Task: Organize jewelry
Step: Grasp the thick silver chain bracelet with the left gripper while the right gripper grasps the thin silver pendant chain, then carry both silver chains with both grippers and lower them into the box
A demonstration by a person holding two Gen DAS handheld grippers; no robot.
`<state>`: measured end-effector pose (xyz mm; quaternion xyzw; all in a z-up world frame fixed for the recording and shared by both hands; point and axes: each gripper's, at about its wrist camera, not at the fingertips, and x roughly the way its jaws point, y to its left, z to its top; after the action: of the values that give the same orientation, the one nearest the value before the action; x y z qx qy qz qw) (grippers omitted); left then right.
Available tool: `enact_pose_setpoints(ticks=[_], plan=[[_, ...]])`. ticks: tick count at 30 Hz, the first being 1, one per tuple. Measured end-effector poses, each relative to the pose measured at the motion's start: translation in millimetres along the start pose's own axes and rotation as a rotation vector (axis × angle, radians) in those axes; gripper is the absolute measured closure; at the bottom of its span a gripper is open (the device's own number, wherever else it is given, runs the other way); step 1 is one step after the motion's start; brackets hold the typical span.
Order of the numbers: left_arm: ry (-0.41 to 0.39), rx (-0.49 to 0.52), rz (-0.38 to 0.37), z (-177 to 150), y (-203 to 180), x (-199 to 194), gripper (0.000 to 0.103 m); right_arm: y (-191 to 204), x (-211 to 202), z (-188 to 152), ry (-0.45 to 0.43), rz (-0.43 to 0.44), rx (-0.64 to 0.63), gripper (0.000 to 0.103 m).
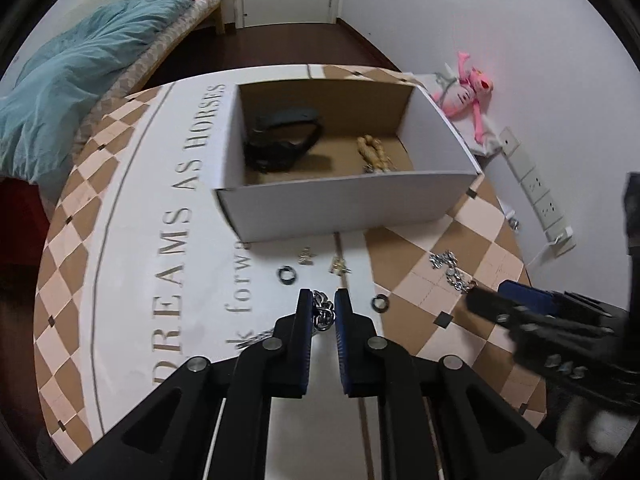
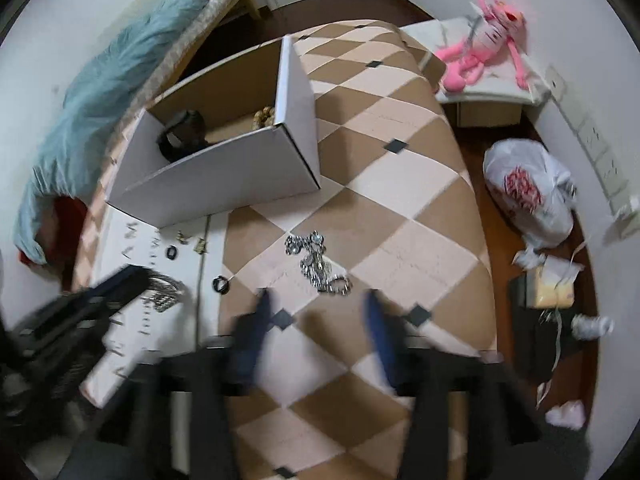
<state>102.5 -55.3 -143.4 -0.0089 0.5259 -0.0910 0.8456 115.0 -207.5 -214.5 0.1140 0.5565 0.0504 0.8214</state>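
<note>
My left gripper (image 1: pixel 323 303) is shut on a silver chain (image 1: pixel 323 314) that hangs between its blue pads, just above the white strip of the table. From the right wrist view, the same gripper (image 2: pixel 124 278) is at the left with the chain (image 2: pixel 164 298) under it. My right gripper (image 2: pixel 318 302) is open and blurred, with nothing between its fingers. A second silver chain (image 2: pixel 316 262) lies on the checked top just beyond its tips. An open white box (image 1: pixel 348 204) behind holds a black strap (image 1: pixel 280 140) and a wooden bead bracelet (image 1: pixel 374 152).
Two black rings (image 1: pixel 287 275) (image 1: pixel 380 303) and two small gold pieces (image 1: pixel 306 257) (image 1: pixel 339 266) lie before the box. A pink plush toy (image 2: pixel 480 60) sits on a low stand at the back right. A white plastic bag (image 2: pixel 528 196) and litter cover the floor to the right.
</note>
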Motion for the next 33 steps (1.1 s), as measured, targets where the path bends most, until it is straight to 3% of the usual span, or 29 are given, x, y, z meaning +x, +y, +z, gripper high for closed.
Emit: enact_pose_setpoints(ticks=[4, 6, 8, 10, 15, 21, 28, 33], plan=[[-0.001, -0.028, 0.001, 0.0, 10.9, -4.6, 0.095, 16.2, 19.5, 2.2, 0.018, -0.095, -0.092, 0.042], [0.0, -0.036, 0.003, -1.0, 15.1, -5.0, 0.095, 26.5, 23.0, 0.1, -0.008, -0.157, -0.143, 0.049], [0.002, -0.049, -0.003, -1.6, 17.4, -6.9, 0.095, 33.5, 24.5, -2.2, -0.039, -0.199, -0.174, 0.093], [-0.001, -0.055, -0.009, -1.6, 18.7, -9.9, 0.095, 36.4, 25.7, -1.2, -0.036, -0.209, -0.171, 0.096], [-0.02, -0.059, -0.04, 5.5, 20.3, -24.8, 0.095, 31.1, 11.0, 3.8, -0.051, -0.11, -0.112, 0.097], [-0.078, -0.079, -0.109, 24.8, 22.4, -58.3, 0.095, 35.0, -36.6, 14.4, -0.107, 0.046, -0.054, 0.097], [-0.157, -0.07, -0.207, 68.9, 14.7, -101.1, 0.095, 52.4, -102.1, 54.8, -0.184, 0.18, -0.066, 0.097], [-0.173, -0.054, -0.218, 107.2, 11.7, -104.1, 0.095, 66.7, -119.3, 92.0, -0.207, 0.183, -0.108, 0.097]])
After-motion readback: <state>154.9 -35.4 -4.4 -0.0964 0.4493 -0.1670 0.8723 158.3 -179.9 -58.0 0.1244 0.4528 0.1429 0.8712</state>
